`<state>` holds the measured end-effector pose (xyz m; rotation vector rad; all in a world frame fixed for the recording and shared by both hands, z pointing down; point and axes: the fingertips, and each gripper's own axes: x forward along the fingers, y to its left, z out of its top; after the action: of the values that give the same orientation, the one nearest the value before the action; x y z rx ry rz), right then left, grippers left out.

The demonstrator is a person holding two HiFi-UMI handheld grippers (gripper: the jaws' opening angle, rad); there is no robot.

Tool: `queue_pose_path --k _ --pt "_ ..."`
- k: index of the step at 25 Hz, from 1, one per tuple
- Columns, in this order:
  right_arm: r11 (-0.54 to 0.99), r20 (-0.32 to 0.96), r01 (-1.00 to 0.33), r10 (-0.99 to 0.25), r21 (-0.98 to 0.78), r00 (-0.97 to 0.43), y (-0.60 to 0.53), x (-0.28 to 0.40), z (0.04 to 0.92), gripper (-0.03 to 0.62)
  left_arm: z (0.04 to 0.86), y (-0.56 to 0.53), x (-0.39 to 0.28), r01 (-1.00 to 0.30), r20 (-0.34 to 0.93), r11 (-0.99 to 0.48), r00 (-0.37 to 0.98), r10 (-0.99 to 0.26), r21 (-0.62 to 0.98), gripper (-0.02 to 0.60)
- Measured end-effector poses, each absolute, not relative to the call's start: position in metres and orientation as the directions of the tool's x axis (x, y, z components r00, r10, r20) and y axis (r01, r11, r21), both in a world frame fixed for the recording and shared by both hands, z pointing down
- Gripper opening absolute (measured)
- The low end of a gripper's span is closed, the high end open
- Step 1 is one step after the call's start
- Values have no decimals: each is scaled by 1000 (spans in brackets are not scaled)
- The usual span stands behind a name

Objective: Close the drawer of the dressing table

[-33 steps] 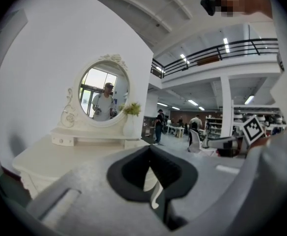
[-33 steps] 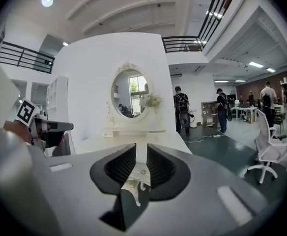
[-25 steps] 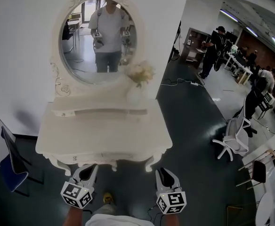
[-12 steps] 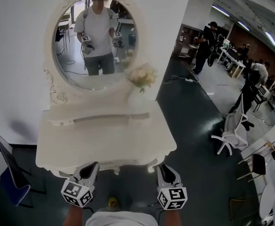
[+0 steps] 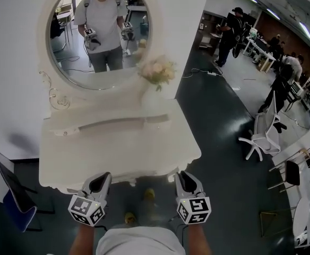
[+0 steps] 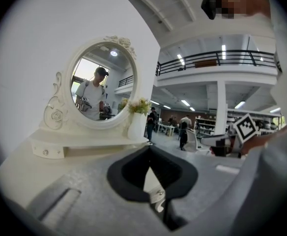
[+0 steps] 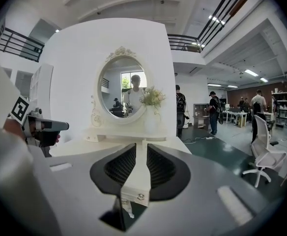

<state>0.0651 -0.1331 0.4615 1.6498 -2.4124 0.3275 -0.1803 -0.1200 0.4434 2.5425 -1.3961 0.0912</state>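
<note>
- The left gripper (image 5: pixel 98 185), at 7 o'clock in the head view, is pressing its jaw tips together on nothing. The right gripper (image 5: pixel 187 183), at 5 o'clock, is holding its jaws a narrow slit apart, empty.
- Both are pointing toward 12 o'clock at the near edge of the dressing table (image 5: pixel 118 153), probably because pushing needs no grip.
- The drawer is lying under that edge, hidden by the tabletop, and is probably nearly in.

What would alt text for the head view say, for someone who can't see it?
From above, a person's left gripper and right gripper point at the front edge of a white dressing table. Its oval mirror reflects the person; a vase of flowers stands at the back right, a white office chair on the floor beyond.
</note>
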Motion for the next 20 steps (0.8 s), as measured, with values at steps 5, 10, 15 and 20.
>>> queue_pose_path --k 5,10,15,20 --pt "377 289 -922 -875 -93 -387 -170 64 468 69 446 -149 -182 -854 185 -491 517 -836 171 0" --pt "394 310 -913 -859 -107 -408 -219 67 480 69 453 -186 -174 -867 209 -469 497 -842 171 0" --pt "408 335 -905 -842 -118 -423 -276 73 493 69 462 -239 -163 -875 227 -453 482 -846 169 0" --pt "443 350 -888 -819 -121 -456 -328 75 505 69 473 -286 -148 -879 246 -450 476 -845 156 0"
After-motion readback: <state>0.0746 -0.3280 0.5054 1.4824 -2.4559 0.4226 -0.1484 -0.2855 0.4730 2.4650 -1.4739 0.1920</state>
